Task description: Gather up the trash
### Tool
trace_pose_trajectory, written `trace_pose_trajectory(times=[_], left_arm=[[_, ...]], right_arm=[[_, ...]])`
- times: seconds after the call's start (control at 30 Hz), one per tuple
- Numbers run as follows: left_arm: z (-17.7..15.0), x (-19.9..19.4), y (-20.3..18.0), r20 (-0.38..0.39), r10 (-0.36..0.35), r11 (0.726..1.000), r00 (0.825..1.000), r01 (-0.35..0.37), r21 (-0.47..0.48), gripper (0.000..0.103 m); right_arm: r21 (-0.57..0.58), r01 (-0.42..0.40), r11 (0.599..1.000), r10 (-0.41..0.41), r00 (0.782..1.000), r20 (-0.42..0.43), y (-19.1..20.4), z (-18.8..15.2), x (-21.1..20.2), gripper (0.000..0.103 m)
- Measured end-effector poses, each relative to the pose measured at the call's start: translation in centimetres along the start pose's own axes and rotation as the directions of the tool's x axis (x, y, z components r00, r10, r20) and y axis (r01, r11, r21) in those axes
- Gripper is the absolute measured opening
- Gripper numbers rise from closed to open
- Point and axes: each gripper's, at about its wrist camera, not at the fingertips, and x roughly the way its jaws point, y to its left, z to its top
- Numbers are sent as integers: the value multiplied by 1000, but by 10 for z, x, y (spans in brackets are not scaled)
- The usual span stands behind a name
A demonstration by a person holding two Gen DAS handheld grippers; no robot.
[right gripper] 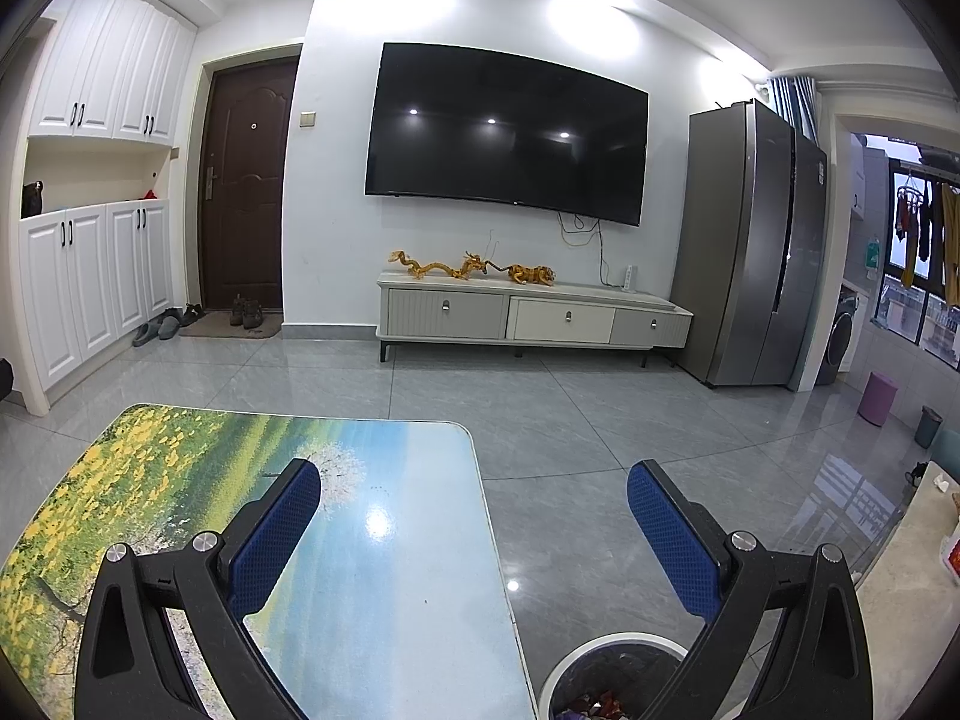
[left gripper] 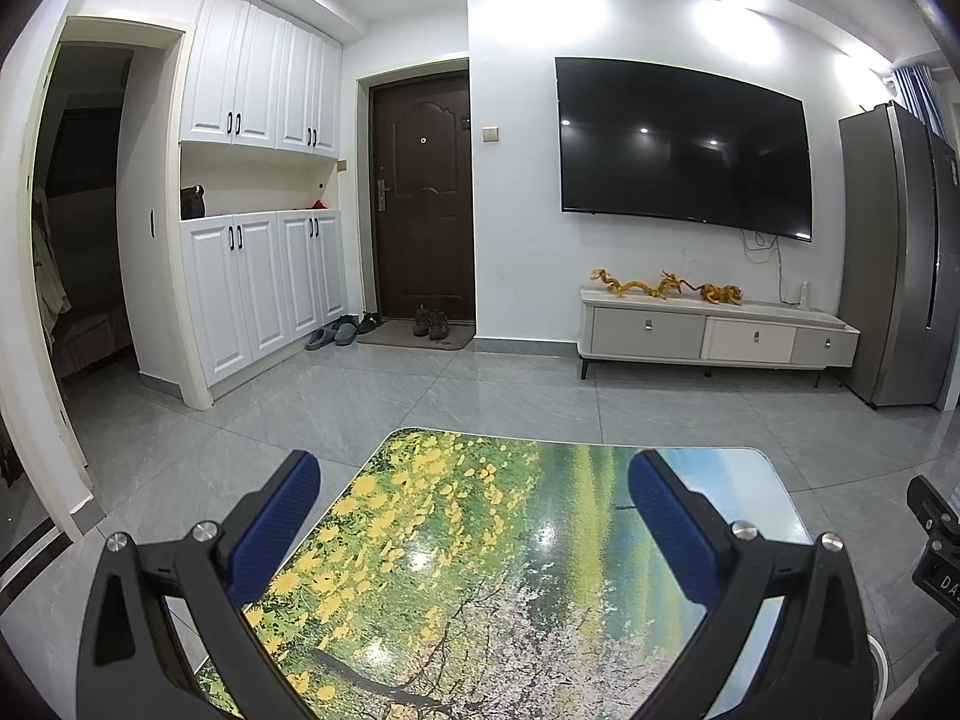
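My left gripper [left gripper: 474,480] is open and empty, held above a low table [left gripper: 480,570] with a glossy landscape print. My right gripper [right gripper: 474,486] is open and empty, over the table's right edge [right gripper: 384,540]. A round white-rimmed trash bin [right gripper: 612,648] stands on the floor to the right of the table, below my right gripper, with some wrappers [right gripper: 594,705] inside. No loose trash shows on the table top. Part of the right gripper's body [left gripper: 936,546] shows at the right edge of the left wrist view.
Grey tiled floor [right gripper: 600,408] runs to a TV stand [right gripper: 534,315] under a wall TV [right gripper: 510,132]. A fridge [right gripper: 750,240] stands at right, a dark door [left gripper: 423,204] and white cabinets [left gripper: 258,210] at left. A light counter [right gripper: 912,588] lies at right.
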Motion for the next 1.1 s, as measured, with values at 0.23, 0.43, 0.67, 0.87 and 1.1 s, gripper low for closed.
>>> trace_pose_trajectory(times=[0.23,0.43,0.67,0.87,1.1], left_arm=[[-1,1,3,-4,-21,1000,1000,21,-9,103],[-2,0,4,-3,-33,999,999,33,-9,103],[-2,1,6,-4,-37,999,999,36,-12,103],[-3,3,5,-9,-43,999,999,43,-20,103],[-3,5,5,-19,-54,998,998,53,-31,103]], right_arm=[[-1,-1,1000,1,1000,-1,-1,-1,0,103],[-1,-1,1000,1,1000,-2,-1,-3,1,103],[6,4,1000,-4,1000,-3,-5,-6,1,103],[5,5,1000,-5,1000,-6,-6,-7,0,103],[10,7,1000,-7,1000,-10,-7,-7,2,103]])
